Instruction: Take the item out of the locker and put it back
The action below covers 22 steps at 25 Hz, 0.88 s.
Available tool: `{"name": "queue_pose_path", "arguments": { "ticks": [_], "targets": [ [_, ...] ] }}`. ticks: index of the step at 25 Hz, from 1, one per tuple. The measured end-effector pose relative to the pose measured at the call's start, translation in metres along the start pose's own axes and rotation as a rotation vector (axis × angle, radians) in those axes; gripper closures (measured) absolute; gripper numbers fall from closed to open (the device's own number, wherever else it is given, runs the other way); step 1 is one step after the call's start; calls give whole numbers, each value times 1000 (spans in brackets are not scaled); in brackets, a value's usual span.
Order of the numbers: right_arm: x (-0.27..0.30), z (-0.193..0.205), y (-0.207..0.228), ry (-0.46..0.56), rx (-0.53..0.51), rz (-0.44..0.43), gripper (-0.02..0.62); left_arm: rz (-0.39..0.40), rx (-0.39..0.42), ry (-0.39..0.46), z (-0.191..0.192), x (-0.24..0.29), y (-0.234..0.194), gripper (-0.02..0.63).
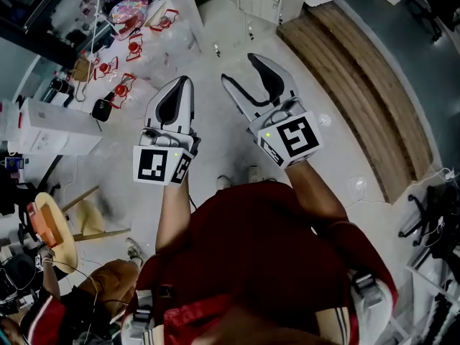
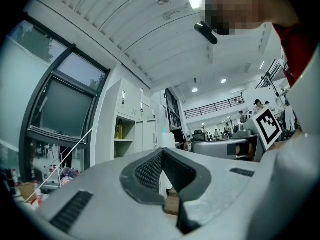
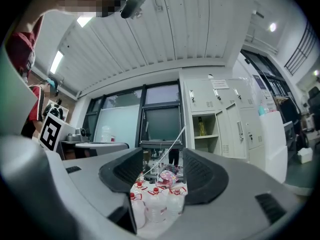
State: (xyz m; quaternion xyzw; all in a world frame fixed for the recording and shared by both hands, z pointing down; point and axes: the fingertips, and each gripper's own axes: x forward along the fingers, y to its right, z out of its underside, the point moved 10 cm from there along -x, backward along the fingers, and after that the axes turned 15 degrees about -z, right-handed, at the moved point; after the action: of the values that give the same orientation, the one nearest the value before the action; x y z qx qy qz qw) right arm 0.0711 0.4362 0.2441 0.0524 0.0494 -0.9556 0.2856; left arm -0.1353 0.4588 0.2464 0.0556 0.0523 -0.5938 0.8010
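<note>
1. The locker [image 3: 223,115] is taken as the landmark. One open compartment [image 3: 206,140] is seen at the left end of its row of grey doors, with closed doors to the right of it.
2. The task's thing, a yellowish bottle [image 3: 201,126], is seen upright on the shelf [image 3: 205,137] inside that open compartment, towards its left wall. Its long axis runs vertically. It has not been touched.
3. The right gripper [image 3: 162,156] is held released, with its jaws standing apart side by side and nothing gripped. Only red-capped water jugs [image 3: 155,201] on the floor, left of the locker and far off, are framed in the gap.
4. The left gripper [image 2: 162,153] is held clenched on nothing, its pads pressed together.
5. Both grippers are kept well apart from the locker. Which one is nearer to it cannot be settled, since the bottle appears equally small in both gripper views.
6. The deciding relation is judged to be this: the bottle lies ahead and to the right of the line along which the right gripper points. A swing towards the locker and a long reach forward would therefore be needed.
7. The side-by-side gap of the right gripper is judged to suit the upright bottle.
</note>
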Motion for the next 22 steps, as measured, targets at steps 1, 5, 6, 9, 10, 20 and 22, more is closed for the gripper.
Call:
{"name": "queue_pose_path", "arguments": {
  "ticks": [1,5,6,9,10,20,22],
  "targets": [
    [-1,-1,3,2,-1,-2,367,-4,3,-1,0,3,2,600],
    [-3,-2,17,8,-4,-16,362,-18,16,-1,0,13,10,600],
    [-3,-3,20,9,-6,-18,362,-21,18,0,1,15,13,600],
    [-6,-4,29,15,-11,-24,362,-30,25,2,1,22,19,600],
    [-7,-5,33,17,-13,-25,363,-32,26,2,1,25,21,600],
    [-2,-2,75,14,16,-23,364,-58,17,-9,6,57,21,600],
    [3,0,85,17,18,-20,362,-59,17,-10,9,67,17,600]
  ]
}}
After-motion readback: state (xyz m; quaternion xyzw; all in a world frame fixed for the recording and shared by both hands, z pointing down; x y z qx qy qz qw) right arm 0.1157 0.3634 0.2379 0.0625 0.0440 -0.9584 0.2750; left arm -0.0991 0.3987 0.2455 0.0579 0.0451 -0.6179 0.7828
